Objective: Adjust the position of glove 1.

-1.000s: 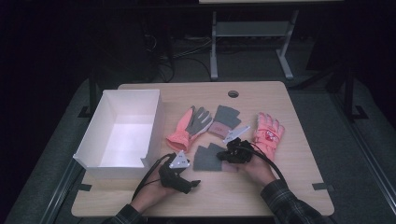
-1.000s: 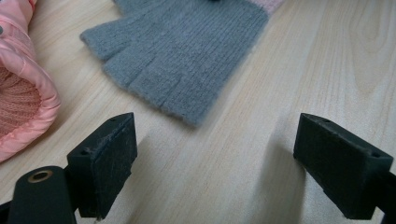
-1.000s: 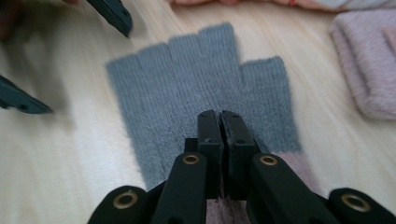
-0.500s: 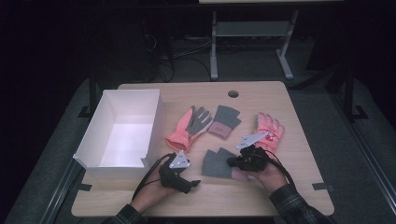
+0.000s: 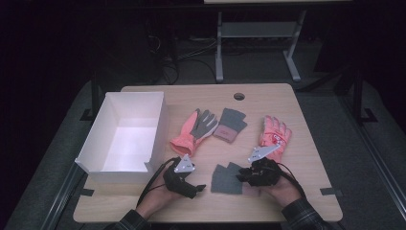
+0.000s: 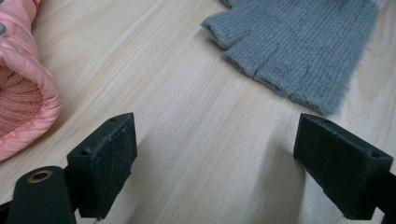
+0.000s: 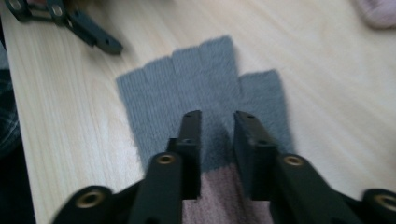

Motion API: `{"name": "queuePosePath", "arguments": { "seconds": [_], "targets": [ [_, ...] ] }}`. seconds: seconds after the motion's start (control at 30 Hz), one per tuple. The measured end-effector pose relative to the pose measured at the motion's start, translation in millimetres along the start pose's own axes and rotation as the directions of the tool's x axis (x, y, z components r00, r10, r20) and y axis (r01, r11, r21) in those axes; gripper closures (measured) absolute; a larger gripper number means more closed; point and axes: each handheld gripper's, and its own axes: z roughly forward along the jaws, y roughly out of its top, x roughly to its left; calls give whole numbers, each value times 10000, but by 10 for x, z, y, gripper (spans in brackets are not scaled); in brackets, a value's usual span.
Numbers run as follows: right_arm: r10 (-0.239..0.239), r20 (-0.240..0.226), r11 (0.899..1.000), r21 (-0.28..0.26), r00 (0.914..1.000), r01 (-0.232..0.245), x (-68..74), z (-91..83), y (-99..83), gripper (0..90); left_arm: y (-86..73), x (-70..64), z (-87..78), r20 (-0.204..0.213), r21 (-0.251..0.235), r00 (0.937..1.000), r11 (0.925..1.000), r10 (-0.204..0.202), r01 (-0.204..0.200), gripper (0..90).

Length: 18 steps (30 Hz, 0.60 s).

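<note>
Step in hand, as judged: pairing up or collecting the gloves, with the grey knitted fingerless glove [image 5: 227, 178] at the near edge of the pale wood-grain table [image 5: 311, 191] under attention. Right gripper [image 5: 245, 176] set low over that glove's cuff end, black jaws narrowed to a slim gap with grey knit and a dusty-pink ribbed cuff band [image 7: 224, 196] seen between them; whether cloth is actually nipped cannot be told. Left gripper [image 6: 219, 158] resting just left of the same glove, jaws spread wide over bare wood, holding nothing. Next move, as judged: close the right jaws fully on the cuff and lift, or bring the left gripper across to the finger stubs; a thin, limp fabric lying flat calls for a low, pressing pinch to catch any of it. Materials noted: glove a soft, fuzzy rib knit with four short open finger stubs and a separate thumb stub, flat against the table. Matching second grey fingerless glove [image 5: 230, 124] farther back, centre. Salmon-pink padded glove with grey palm [image 5: 194, 132] just left of that, smooth and puffy, knitted lining visible inside its cuff in the left gripper view. Second pink padded glove [image 5: 275, 134] to the right. White rectangular open-topped box [image 5: 158, 127] at left, rigid, straight-walled.
</note>
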Motion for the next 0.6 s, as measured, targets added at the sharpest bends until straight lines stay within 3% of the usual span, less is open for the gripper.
{"name": "queuePosePath", "arguments": {
  "seconds": [0.13, 0.2, 0.23, 0.27, 0.33, 0.37, 0.4, 0.43, 0.47, 0.6],
  "targets": [
    [36, 181, 9998, -186, 9998, -33, -31, -102, -33, 790, 46, -6, -39, -89, 316, 9998, 9993, -197, 199, 183],
    [190, 354, 9993, -343, 9992, -177, -80, -218, -87, 881, 84, -8, -88, 280, 336, 9982, 9981, -526, 516, 360],
    [190, 354, 9993, -343, 9992, -177, -80, -218, -87, 881, 84, -8, -88, 280, 336, 9982, 9981, -526, 516, 415],
    [282, 473, 9988, -416, 9985, -262, -122, -284, -123, 899, 108, -42, -109, 614, 332, 9965, 9980, -563, 543, 516],
    [368, 581, 9984, -453, 9976, -342, -167, -322, -158, 900, 127, -71, -114, 831, 276, 9944, 9976, -658, 637, 664],
    [368, 581, 9984, -453, 9976, -342, -167, -322, -158, 900, 141, -83, -120, 998, 366, 9932, 9977, -606, 572, 664],
    [432, 657, 9982, -449, 9969, -403, -203, -347, -187, 900, 183, -141, -117, 1251, 432, 9914, 9985, -376, 324, 805],
    [432, 657, 9982, -449, 9969, -403, -203, -347, -187, 900, 183, -141, -117, 1251, 432, 9914, 9985, -376, 324, 852],
    [450, 813, 9982, -420, 9957, -417, -229, -365, -205, 900, 208, -191, -110, 1474, 382, 9885, 9989, -322, 269, 893],
    [454, 929, 9987, -273, 9946, -431, -296, -363, -222, 900, 279, -370, -10, 2038, 375, 9790, 9993, 10, -88, 894]
  ]
}}
